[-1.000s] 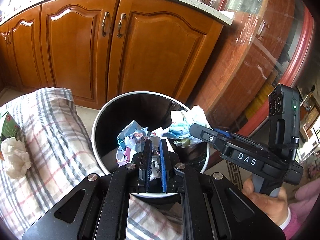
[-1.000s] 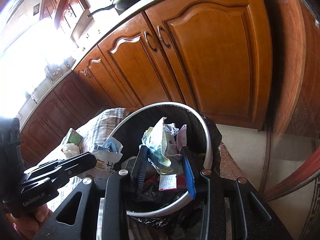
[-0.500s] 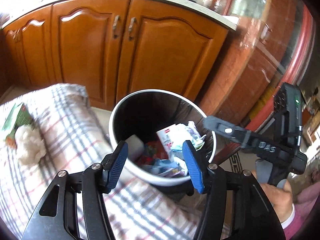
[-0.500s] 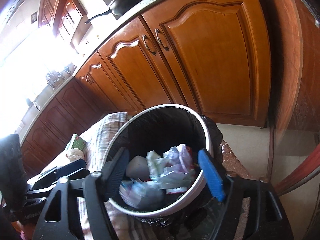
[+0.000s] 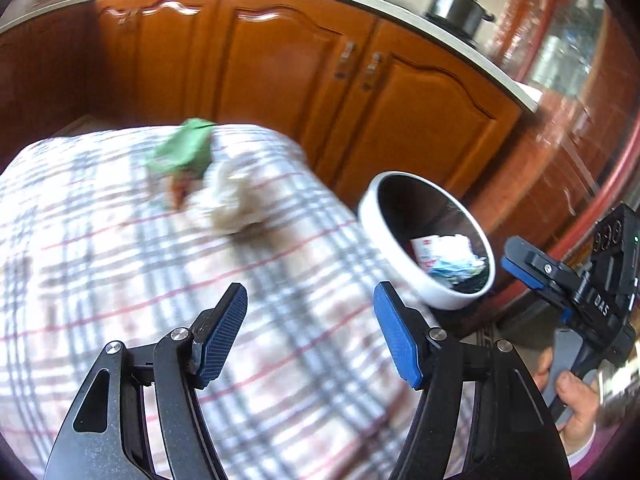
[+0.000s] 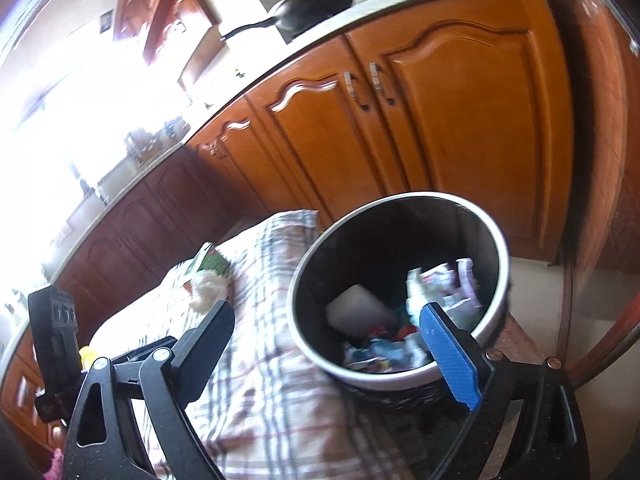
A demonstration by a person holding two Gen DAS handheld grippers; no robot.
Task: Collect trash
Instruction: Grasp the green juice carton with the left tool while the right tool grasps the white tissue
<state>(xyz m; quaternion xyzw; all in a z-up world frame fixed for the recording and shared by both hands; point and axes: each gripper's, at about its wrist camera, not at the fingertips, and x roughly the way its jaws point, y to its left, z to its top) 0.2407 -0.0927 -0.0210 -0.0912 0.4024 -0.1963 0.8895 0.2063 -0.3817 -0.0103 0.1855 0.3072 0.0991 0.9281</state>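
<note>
A round bin with a white rim [image 5: 392,264] [image 6: 502,240] stands beside the checked tablecloth [image 5: 120,280] [image 6: 276,400] and holds crumpled paper and wrappers [image 5: 448,258] [image 6: 436,292]. On the cloth lie a green carton [image 5: 186,150] [image 6: 210,262] and a crumpled white tissue [image 5: 228,200] [image 6: 206,290]. My left gripper [image 5: 310,334] is open and empty above the cloth, left of the bin. My right gripper [image 6: 332,344] is open and empty at the bin's near rim; it also shows in the left wrist view [image 5: 520,268].
Wooden cabinet doors [image 5: 400,120] [image 6: 460,120] stand behind the bin under a counter. A pan [image 6: 308,0] and a pot [image 5: 456,4] sit on the counter. A small yellow object [image 6: 88,356] lies on the cloth by the left gripper's body.
Both grippers opened and dropped their crumpled trash into the bin. My left gripper then swung left from the bin over the cloth. My right gripper drew back slightly.
</note>
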